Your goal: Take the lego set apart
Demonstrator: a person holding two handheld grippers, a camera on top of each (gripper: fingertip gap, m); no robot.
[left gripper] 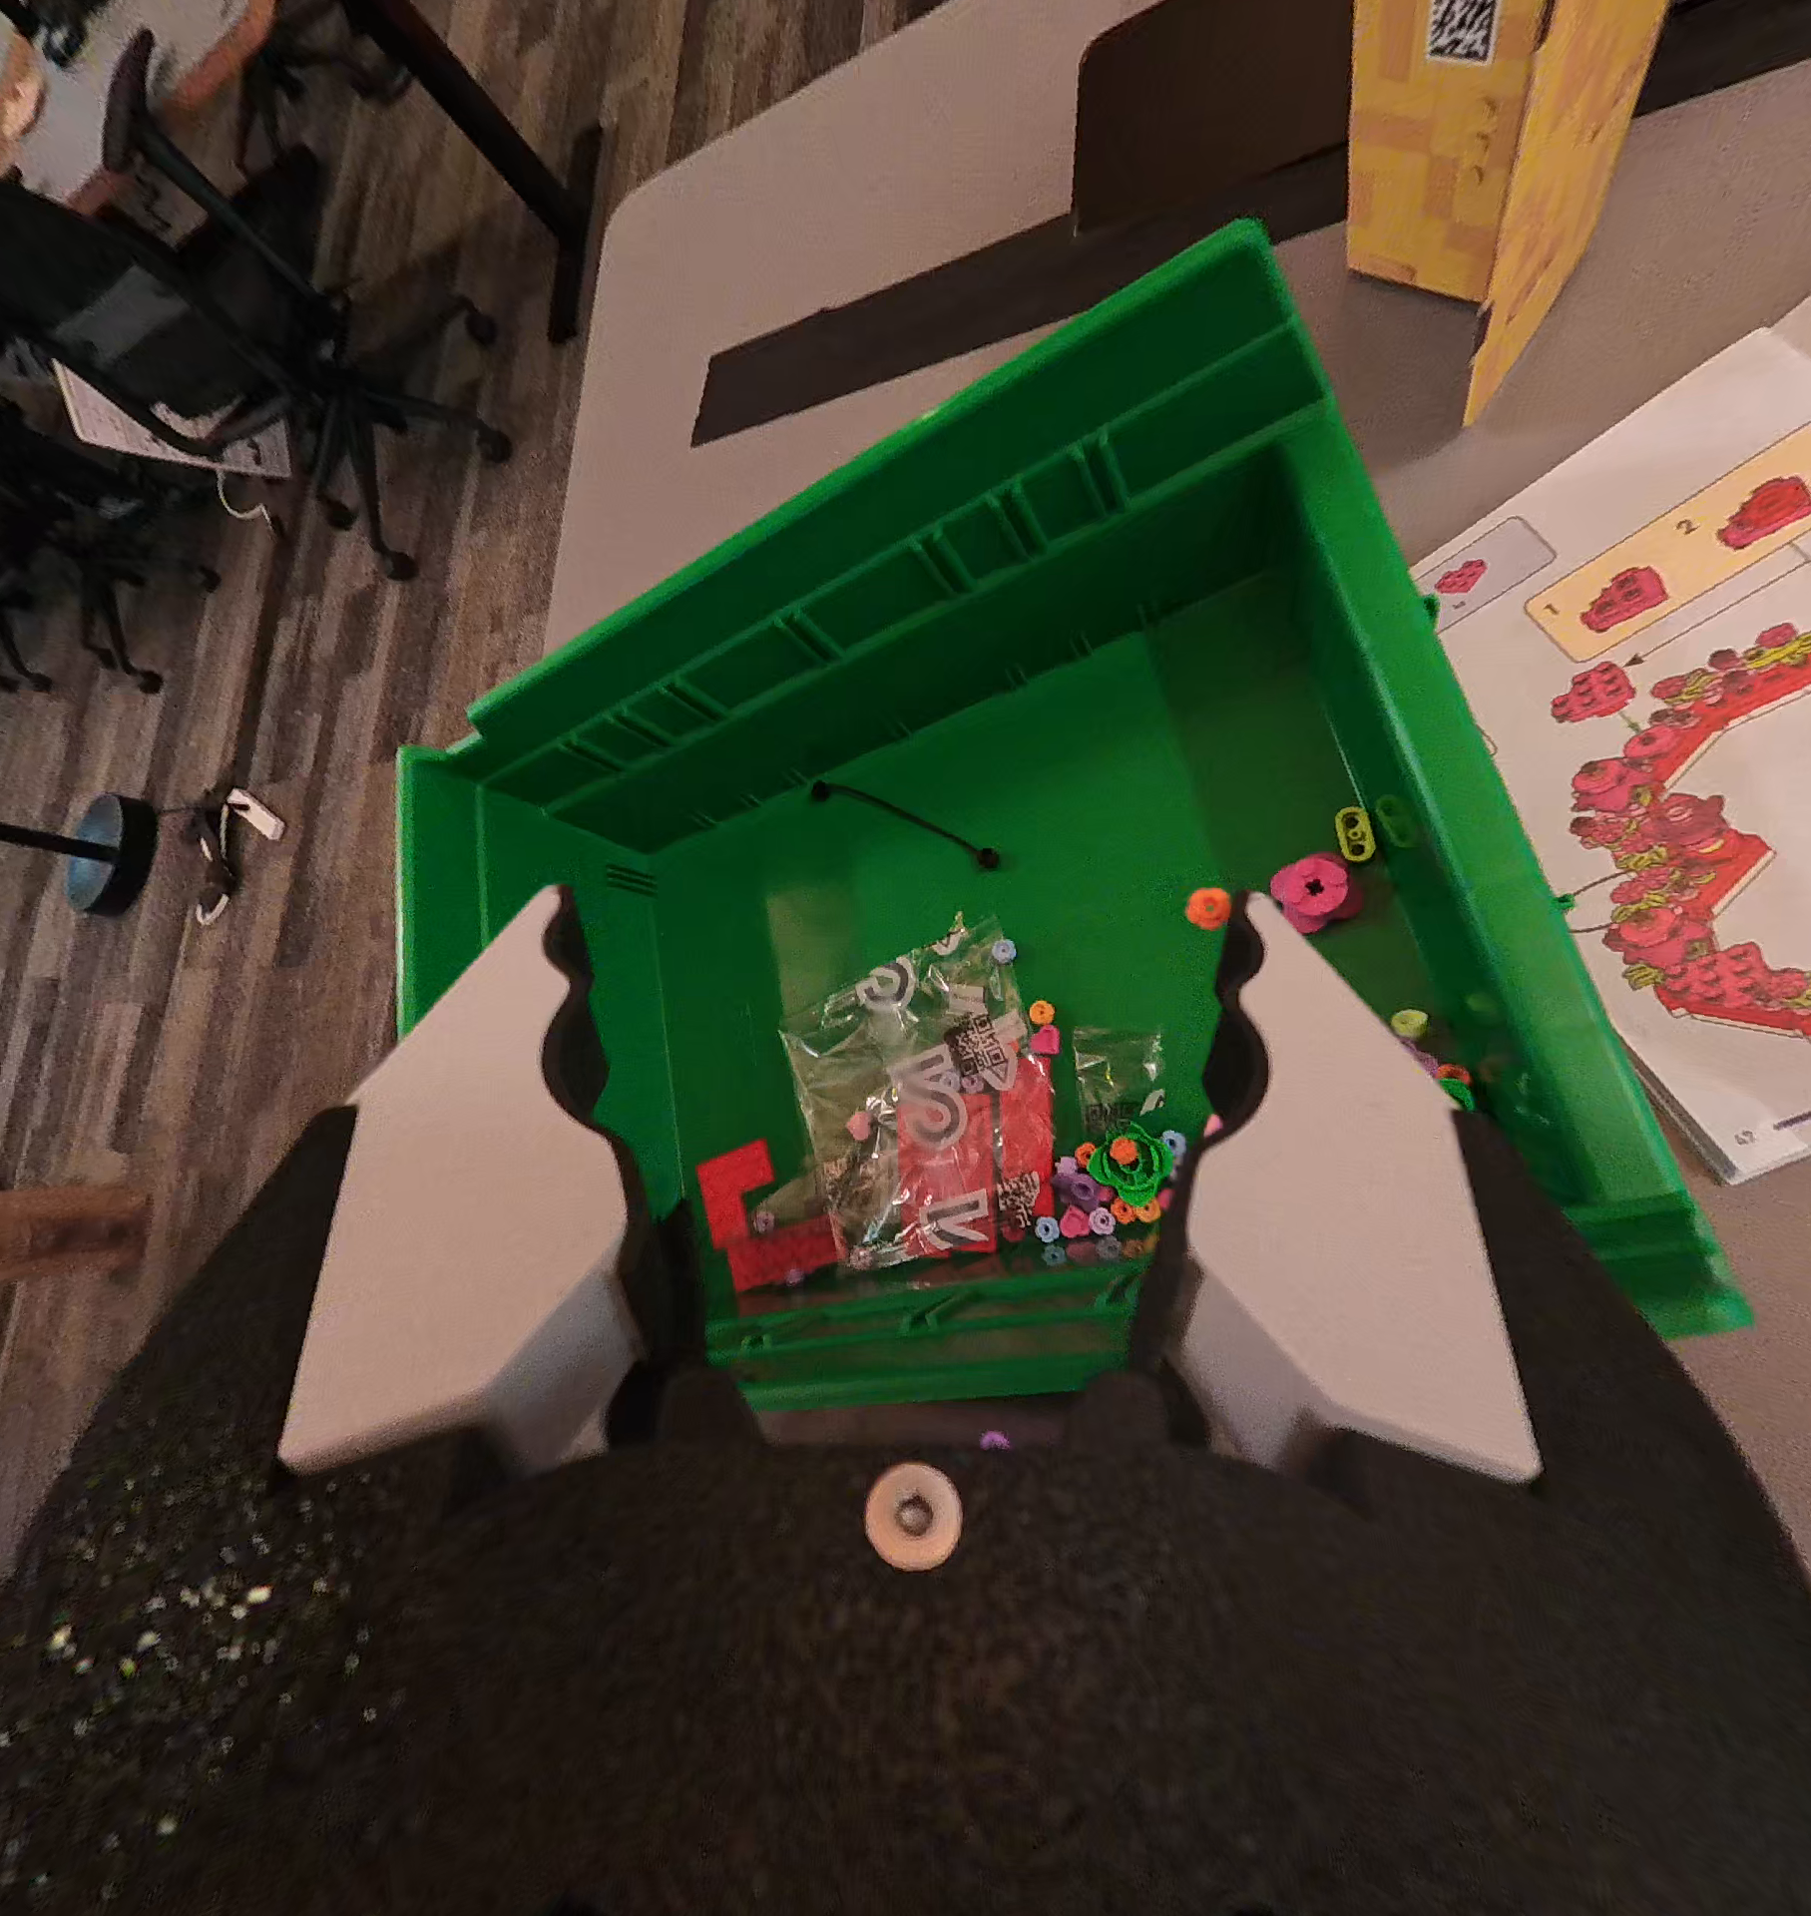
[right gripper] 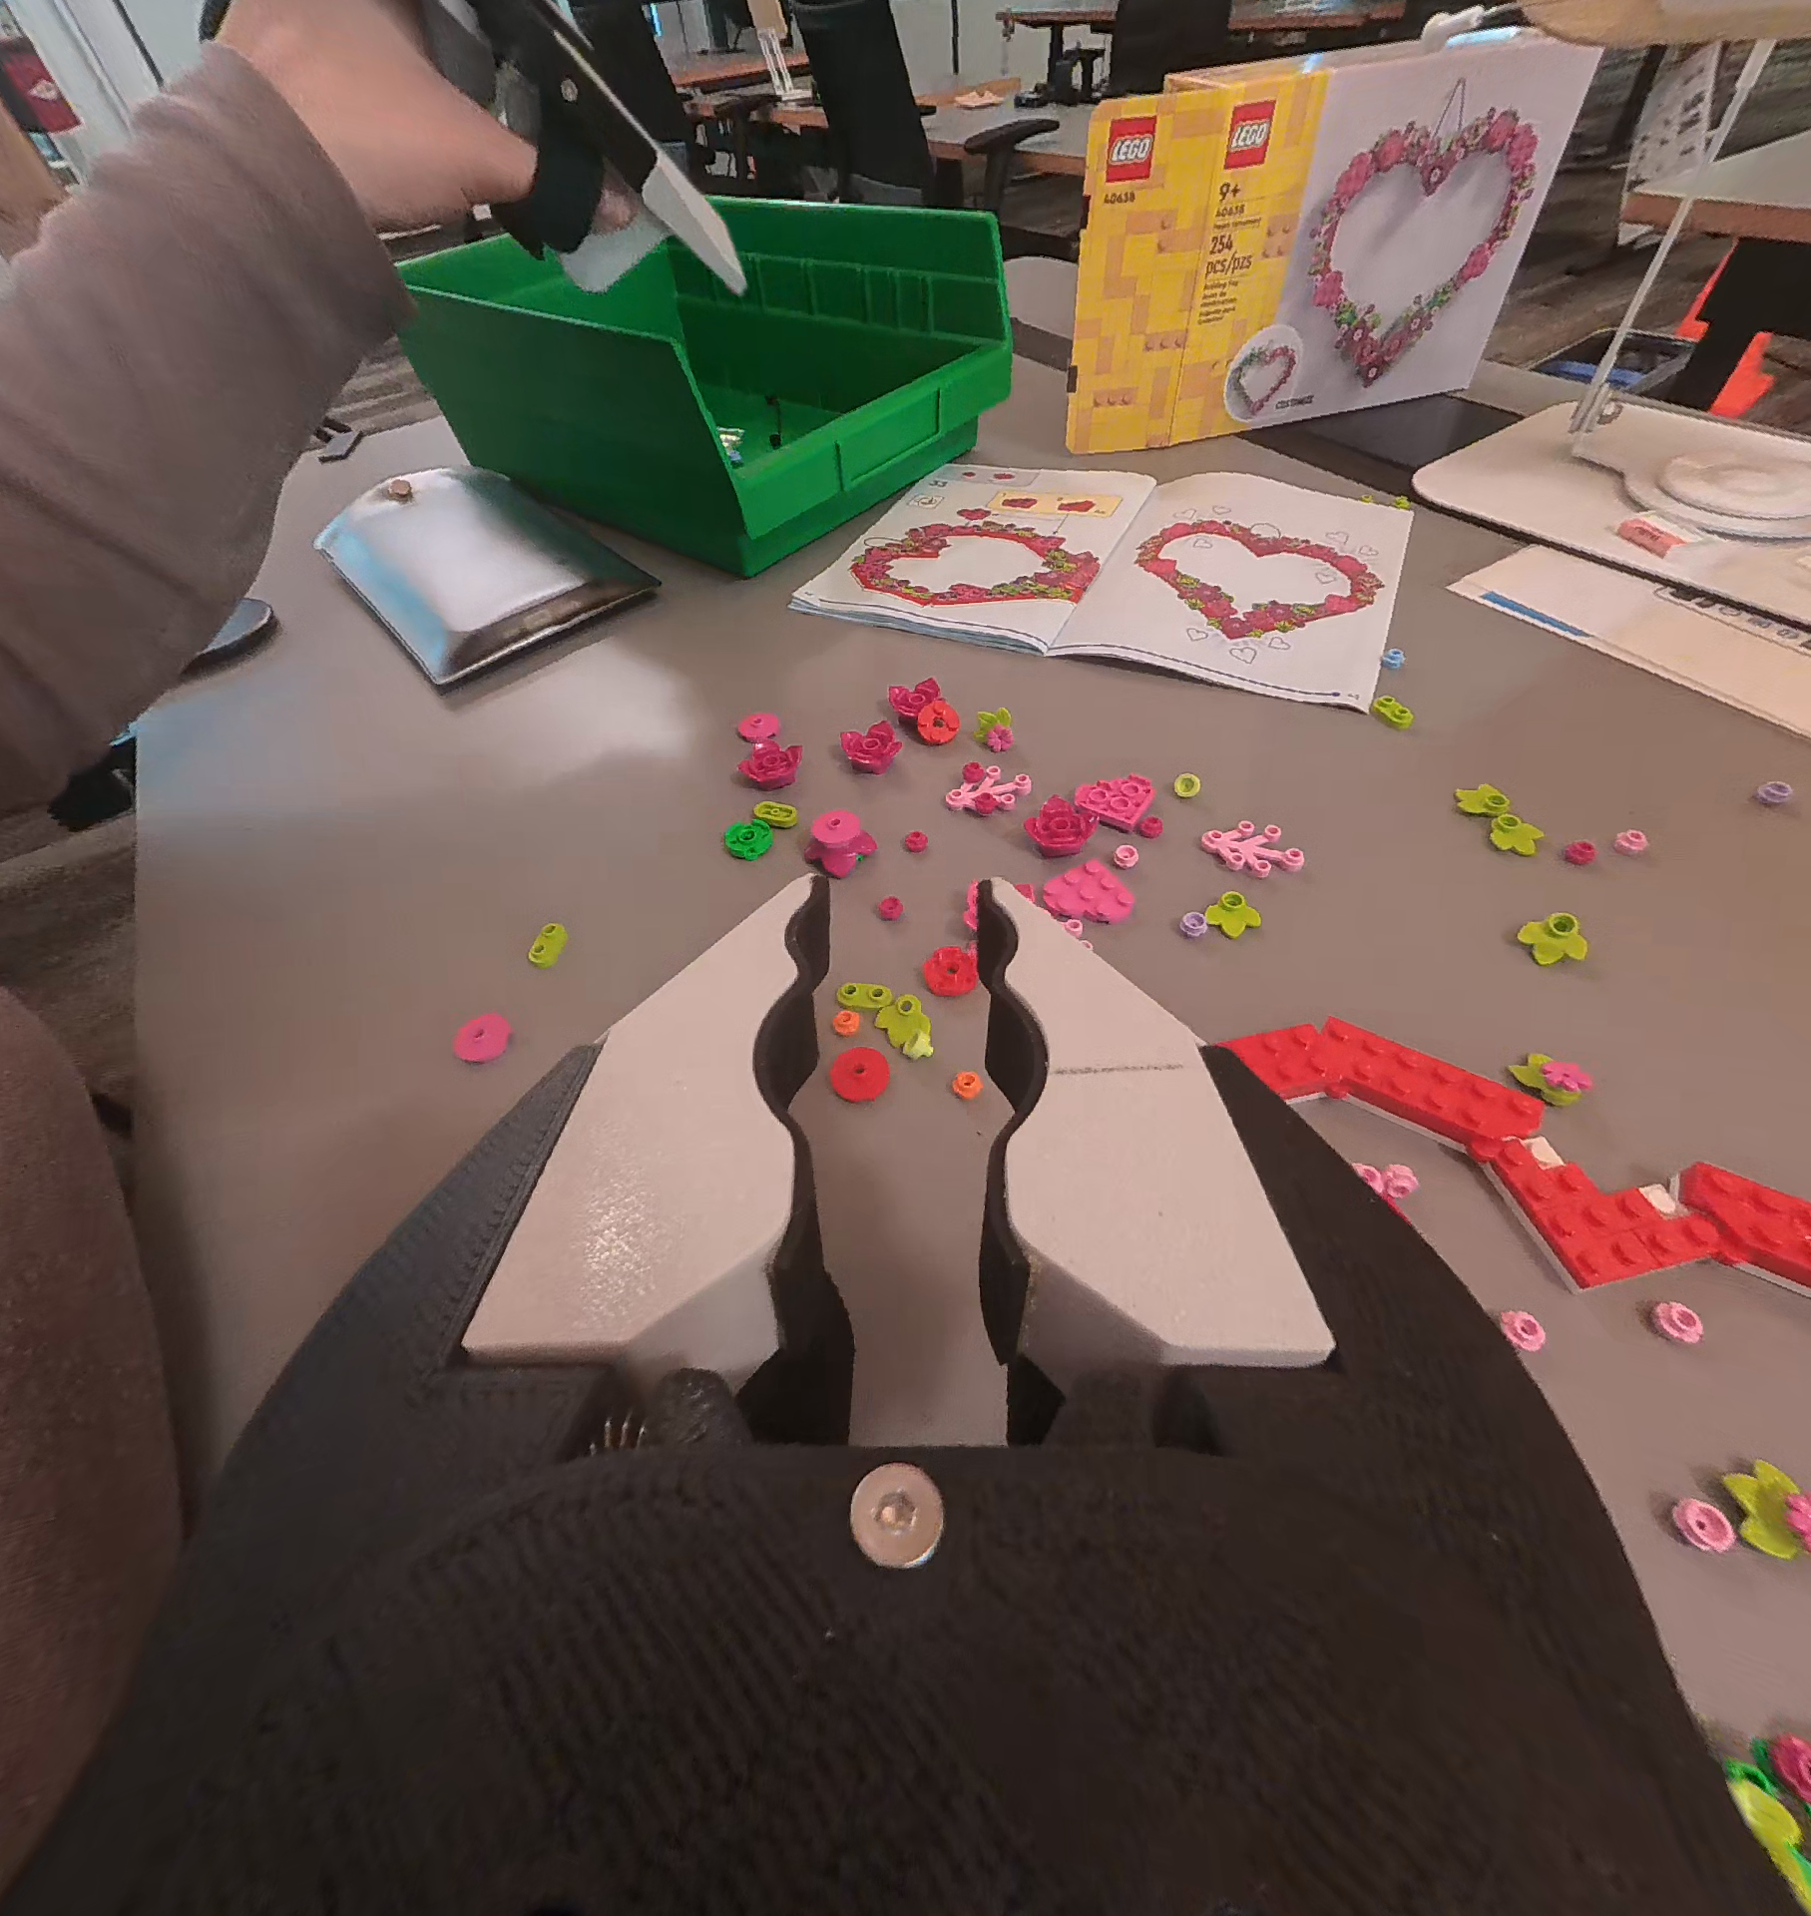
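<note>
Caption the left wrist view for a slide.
Open left gripper hovers above the green plastic bin holding clear plastic bags, a red brick piece and small loose flower pieces.

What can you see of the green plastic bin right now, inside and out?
The green plastic bin is glossy moulded plastic with ribbed walls, a sloped low front and an open top. It sits upright on the grey table, left of the open instruction booklet. Inside lie clear plastic bags, a red angled brick piece, a pink flower piece and small loose pieces. The left gripper hovers open above it, touching nothing.
</note>
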